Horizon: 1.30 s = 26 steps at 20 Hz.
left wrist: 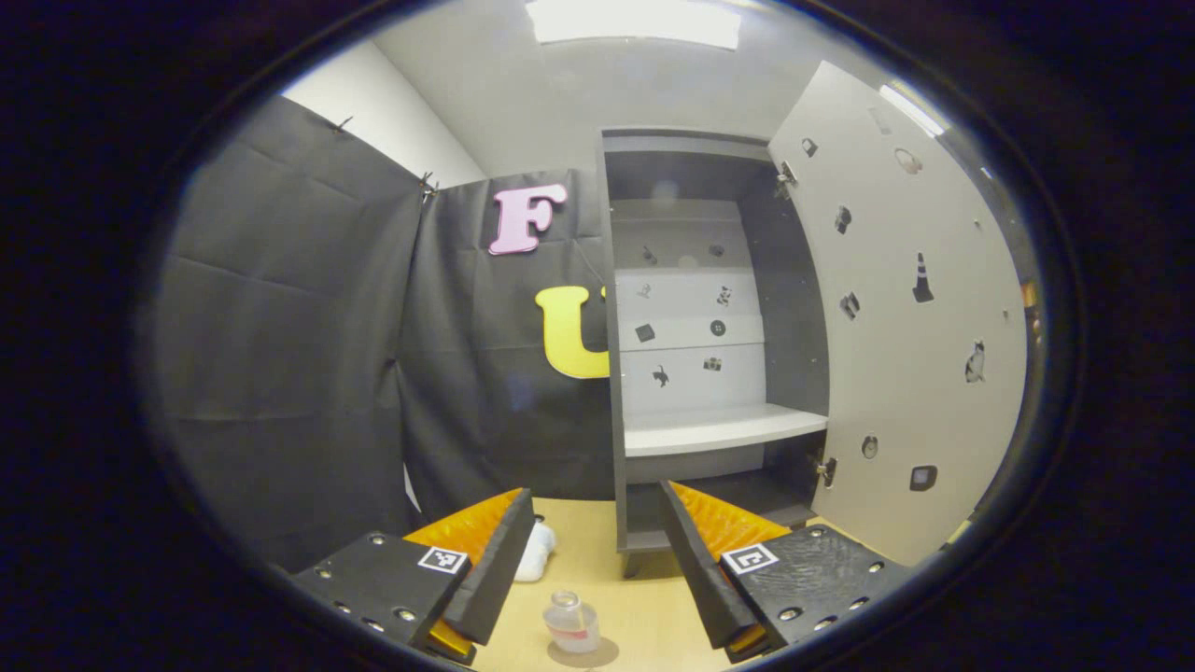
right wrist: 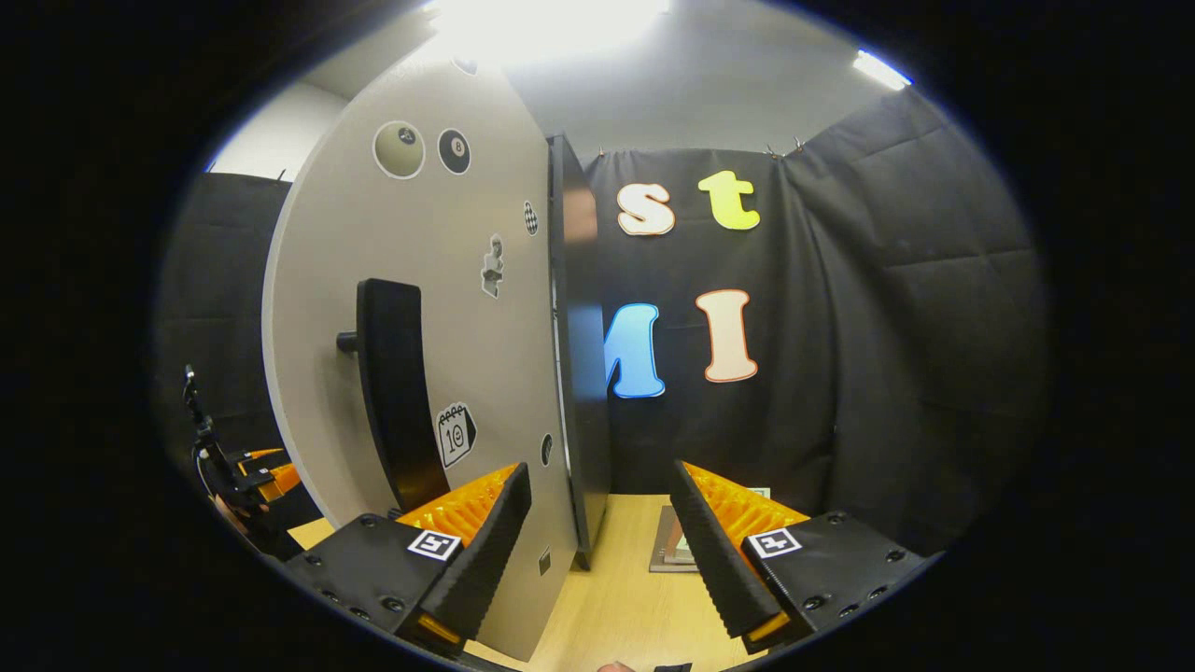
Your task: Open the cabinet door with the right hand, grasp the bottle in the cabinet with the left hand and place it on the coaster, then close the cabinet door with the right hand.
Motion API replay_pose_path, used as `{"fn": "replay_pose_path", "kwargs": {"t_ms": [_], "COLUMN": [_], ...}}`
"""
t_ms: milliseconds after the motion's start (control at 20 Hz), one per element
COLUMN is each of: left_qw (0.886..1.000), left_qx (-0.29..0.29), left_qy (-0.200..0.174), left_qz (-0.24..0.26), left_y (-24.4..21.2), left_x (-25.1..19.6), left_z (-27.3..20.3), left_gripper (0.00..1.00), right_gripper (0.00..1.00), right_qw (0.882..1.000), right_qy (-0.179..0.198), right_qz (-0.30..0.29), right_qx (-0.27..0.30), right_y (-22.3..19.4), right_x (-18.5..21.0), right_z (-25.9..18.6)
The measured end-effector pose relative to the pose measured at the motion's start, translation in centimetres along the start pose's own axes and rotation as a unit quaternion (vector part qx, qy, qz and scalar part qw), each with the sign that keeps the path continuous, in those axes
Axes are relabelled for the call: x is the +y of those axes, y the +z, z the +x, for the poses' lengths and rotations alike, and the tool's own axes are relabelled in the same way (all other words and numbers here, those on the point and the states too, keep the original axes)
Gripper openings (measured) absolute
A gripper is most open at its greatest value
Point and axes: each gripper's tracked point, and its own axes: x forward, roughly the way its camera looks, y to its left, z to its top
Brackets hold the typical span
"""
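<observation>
Both claws spread wide and empty: left gripper [left wrist: 596,560] hovers over a bottle [left wrist: 571,623] at 6 o'clock on the wooden table [left wrist: 644,616], right gripper [right wrist: 597,551] faces the open cabinet door [right wrist: 420,308] at 10 o'clock.

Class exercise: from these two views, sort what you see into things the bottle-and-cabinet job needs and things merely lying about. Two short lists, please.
For the job:
- cabinet, door open
- door handle
- bottle, standing on the table on a round coaster
- left gripper, open
- right gripper, open

Lying about:
- white object on the table
- flat square item beside the cabinet
</observation>
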Motion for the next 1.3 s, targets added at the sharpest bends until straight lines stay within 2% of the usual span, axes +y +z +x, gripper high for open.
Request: {"fn": "replay_pose_path", "kwargs": {"t_ms": [350,1050,1300], "left_qw": [0.999,1.0,1.0], "left_qx": [-0.009,-0.002,0.003], "left_qy": [-0.024,-0.009,0.005], "left_qz": [-0.021,-0.03,-0.027], "left_y": [-0.3,-2.3,-3.0], "left_x": [2.4,9.8,12.7], "left_z": [1.5,0.6,-0.3], "left_gripper": [0.82,0.83,0.82], "right_gripper": [0.97,0.97,0.97], "right_qw": [0.999,0.997,0.998], "right_qy": [0.032,0.073,0.062], "right_qz": [-0.024,-0.017,-0.025], "right_qx": [0.003,0.007,0.0], "right_y": [0.2,-0.2,-0.3], "right_x": [6.4,15.4,17.8], "right_z": [1.5,6.0,8.1]}}
